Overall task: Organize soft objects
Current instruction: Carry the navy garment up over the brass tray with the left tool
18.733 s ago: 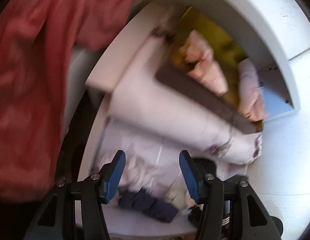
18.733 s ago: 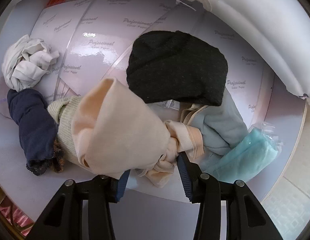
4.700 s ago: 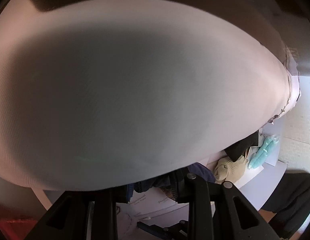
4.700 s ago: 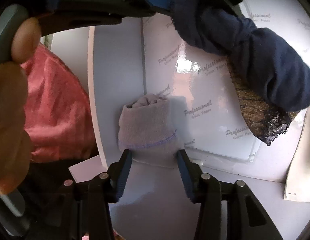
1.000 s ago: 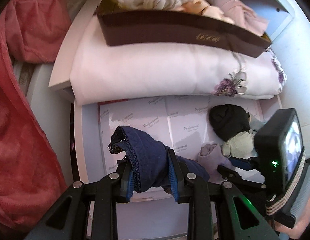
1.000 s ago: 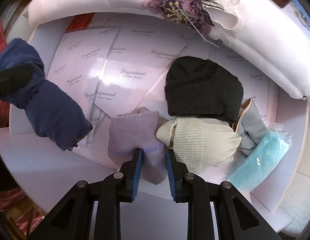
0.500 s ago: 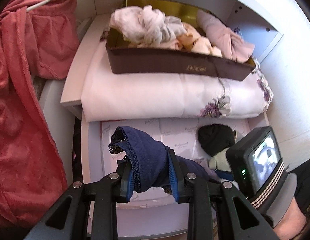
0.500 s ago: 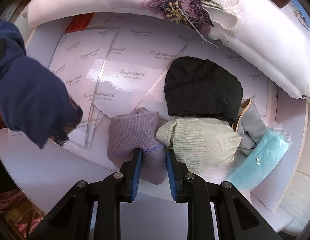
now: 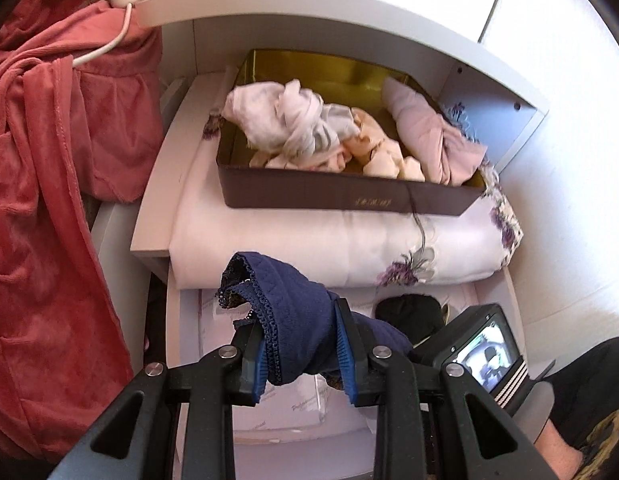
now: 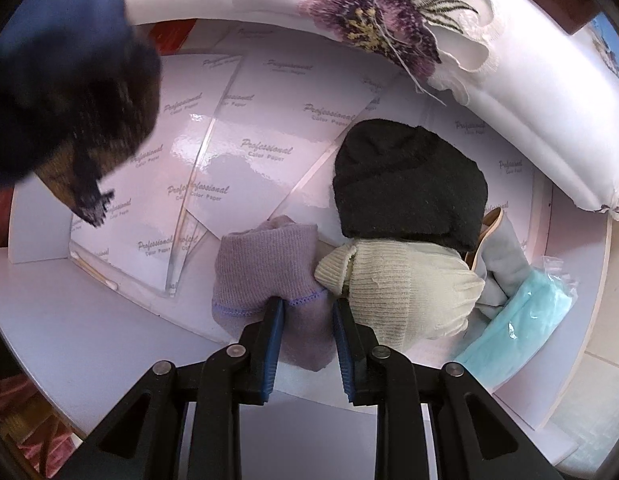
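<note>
My left gripper (image 9: pixel 301 346) clamps the navy underwear (image 9: pixel 287 312) in the air above the lower shelf (image 10: pixel 89 320). My right gripper (image 10: pixel 307 338) pinches the lilac sock (image 10: pixel 269 270) lying there, touching a cream sock (image 10: pixel 405 288).

The navy underwear (image 10: pixel 65 92) fills the far-left corner of the right wrist view as a blur, cut off by the edge; its lace cannot be read there. In the left wrist view, the black sock (image 9: pixel 409 314) is half hidden behind the camera (image 9: pixel 475 344) on the right. The gold lettering on the brown box (image 9: pixel 341 196) is too small to read. The blue item (image 10: pixel 513 320) in plastic, near right, cannot be identified. The red robe (image 9: pixel 49 200) runs off the left edge.
</note>
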Available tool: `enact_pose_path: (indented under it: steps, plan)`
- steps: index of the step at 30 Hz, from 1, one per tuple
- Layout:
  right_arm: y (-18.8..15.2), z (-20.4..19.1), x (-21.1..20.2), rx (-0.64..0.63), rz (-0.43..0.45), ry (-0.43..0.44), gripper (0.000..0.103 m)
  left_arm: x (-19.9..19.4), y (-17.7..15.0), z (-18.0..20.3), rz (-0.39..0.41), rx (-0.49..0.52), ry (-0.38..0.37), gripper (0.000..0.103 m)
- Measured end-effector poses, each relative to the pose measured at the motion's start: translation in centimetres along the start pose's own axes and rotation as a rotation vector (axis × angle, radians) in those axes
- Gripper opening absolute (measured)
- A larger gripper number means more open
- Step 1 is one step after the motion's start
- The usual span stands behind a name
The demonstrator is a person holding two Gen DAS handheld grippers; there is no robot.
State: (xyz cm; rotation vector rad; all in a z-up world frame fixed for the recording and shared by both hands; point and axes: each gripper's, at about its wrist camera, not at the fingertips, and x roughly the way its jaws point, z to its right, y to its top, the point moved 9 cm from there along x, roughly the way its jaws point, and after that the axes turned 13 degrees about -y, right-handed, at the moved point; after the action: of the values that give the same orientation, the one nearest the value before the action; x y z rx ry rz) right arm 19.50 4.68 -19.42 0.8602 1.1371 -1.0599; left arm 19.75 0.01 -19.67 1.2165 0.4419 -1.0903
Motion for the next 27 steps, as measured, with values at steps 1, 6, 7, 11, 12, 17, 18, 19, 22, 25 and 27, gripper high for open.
enact_pose_path:
  steps: [1,6,7,11,12,17,18,19,22,25,27]
  plan:
    - [0.0,-0.1,0.0,0.003,-0.001,0.003,0.025,-0.1,0.1,-0.2,0.005,-0.003,-0.003,0.028]
    - [-0.1,-0.3,0.1,-0.02,0.006,-0.007,0.026,-0.7,0.8,-0.7,0.03,-0.027,-0.007,0.028]
    - [-0.1,-0.4,0.1,-0.024,0.008,-0.01,0.026,-0.7,0.8,-0.7,0.032,-0.029,-0.008,0.028]
    - [-0.1,-0.6,0.1,-0.027,0.009,-0.012,0.025,-1.1,1.1,-1.0,0.04,-0.041,-0.012,0.028]
    - [-0.1,-0.6,0.1,-0.03,0.008,-0.013,0.025,-1.2,1.2,-0.9,0.044,-0.045,-0.021,0.028]
    - [-0.2,-0.8,0.2,-0.032,0.008,-0.012,0.025,-2.8,3.2,-0.7,0.097,-0.075,-0.064,0.028]
    - [-0.1,-0.8,0.2,-0.032,0.008,-0.011,0.025,-3.1,3.8,-0.7,0.109,-0.08,-0.071,0.028]
    - [-0.1,-0.8,0.2,-0.032,0.008,-0.01,0.025,-3.5,4.6,-0.6,0.121,-0.086,-0.084,0.028]
    - [-0.1,-0.7,0.3,-0.032,0.007,-0.007,0.025,-4.3,7.0,-0.6,0.159,-0.099,-0.107,0.028]
    - [0.0,-0.7,0.2,-0.034,0.007,-0.007,0.025,-4.3,9.7,-0.3,0.186,-0.116,-0.13,0.028]
    - [0.0,-0.7,0.2,-0.033,0.006,-0.007,0.025,-4.0,11.2,-0.1,0.201,-0.119,-0.137,0.028]
